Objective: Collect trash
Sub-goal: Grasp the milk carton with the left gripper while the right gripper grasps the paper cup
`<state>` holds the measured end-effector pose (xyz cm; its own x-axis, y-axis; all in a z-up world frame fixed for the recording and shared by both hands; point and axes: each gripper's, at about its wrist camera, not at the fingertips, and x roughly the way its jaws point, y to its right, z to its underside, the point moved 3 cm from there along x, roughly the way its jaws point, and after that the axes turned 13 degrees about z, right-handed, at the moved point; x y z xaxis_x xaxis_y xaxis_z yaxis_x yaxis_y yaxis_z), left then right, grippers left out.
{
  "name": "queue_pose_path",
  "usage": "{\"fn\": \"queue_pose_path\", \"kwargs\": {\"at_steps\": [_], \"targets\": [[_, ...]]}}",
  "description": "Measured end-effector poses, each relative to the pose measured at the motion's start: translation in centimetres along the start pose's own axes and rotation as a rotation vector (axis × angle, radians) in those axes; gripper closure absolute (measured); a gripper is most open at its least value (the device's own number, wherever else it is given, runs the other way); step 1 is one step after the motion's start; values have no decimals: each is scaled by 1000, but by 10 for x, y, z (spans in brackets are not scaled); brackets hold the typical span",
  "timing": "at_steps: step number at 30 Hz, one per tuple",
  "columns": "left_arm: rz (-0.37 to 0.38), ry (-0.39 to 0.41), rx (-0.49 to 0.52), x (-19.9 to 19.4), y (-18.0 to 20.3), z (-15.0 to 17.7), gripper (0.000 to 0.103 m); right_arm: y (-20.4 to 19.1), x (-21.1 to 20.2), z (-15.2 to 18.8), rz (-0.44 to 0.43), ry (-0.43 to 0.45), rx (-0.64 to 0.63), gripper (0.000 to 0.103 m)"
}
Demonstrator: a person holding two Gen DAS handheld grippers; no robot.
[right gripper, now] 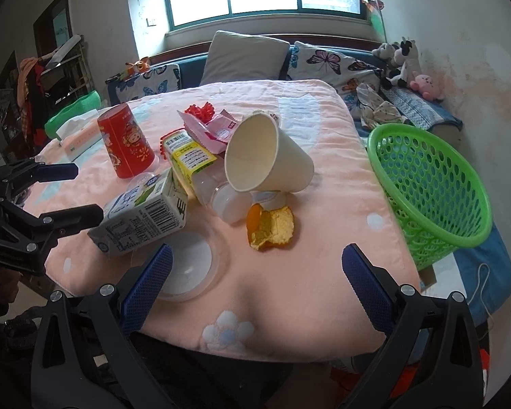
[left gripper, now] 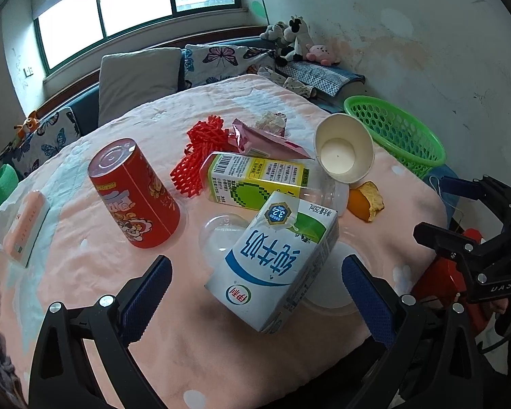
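We see one counter [right gripper: 323, 266] under a pink cloth, trash piled mid-surface. One green basket [right gripper: 436, 184] sits at its right edge, tilted; nothing visible inside. Two claws: left claw [left gripper: 255, 293] has its jaws wide apart, empty, hovering low over the near edge with the white milk carton [left gripper: 272, 259] just ahead between the fingers, not touching. Right claw [right gripper: 255, 279] is likewise wide and empty, low at the near edge, orange peel [right gripper: 271, 226] ahead of it. One red can [left gripper: 136, 194] stands tilted at left. Two cartons: the white one lies on its side, leaning on clear plastic lids [right gripper: 190, 266]; the yellow-green carton [left gripper: 259, 177] lies behind it. One paper cup [right gripper: 265, 156] lies tipped on its side, empty, resting on the pile. One red foam net [left gripper: 201, 150], one pink wrapper [left gripper: 255, 139] behind the cartons. One tissue pack [left gripper: 25, 225] at far left.
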<state>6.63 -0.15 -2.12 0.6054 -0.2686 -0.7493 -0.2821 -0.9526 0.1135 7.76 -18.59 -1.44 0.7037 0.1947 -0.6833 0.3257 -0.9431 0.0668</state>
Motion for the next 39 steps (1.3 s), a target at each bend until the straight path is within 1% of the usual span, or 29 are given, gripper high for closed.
{"fn": "queue_pose_path", "kwargs": {"at_steps": [7, 15, 24, 29, 37, 39], "targets": [[61, -62, 32, 24, -1, -9, 6, 8, 14, -18, -8, -10, -11, 6], [111, -101, 16, 44, -9, -10, 6, 6, 37, -46, 6, -8, -60, 8], [129, -140, 43, 66, -11, -14, 6, -3, 67, -64, -2, -41, -100, 8], [162, -145, 46, 74, -16, -16, 6, -8, 79, -70, -5, -53, -88, 8], [187, -137, 64, 74, -16, -16, 6, -11, 98, -76, 18, -78, -46, 8], [192, -139, 77, 74, -14, -17, 6, -11, 102, -77, 25, -87, -48, 10]]}}
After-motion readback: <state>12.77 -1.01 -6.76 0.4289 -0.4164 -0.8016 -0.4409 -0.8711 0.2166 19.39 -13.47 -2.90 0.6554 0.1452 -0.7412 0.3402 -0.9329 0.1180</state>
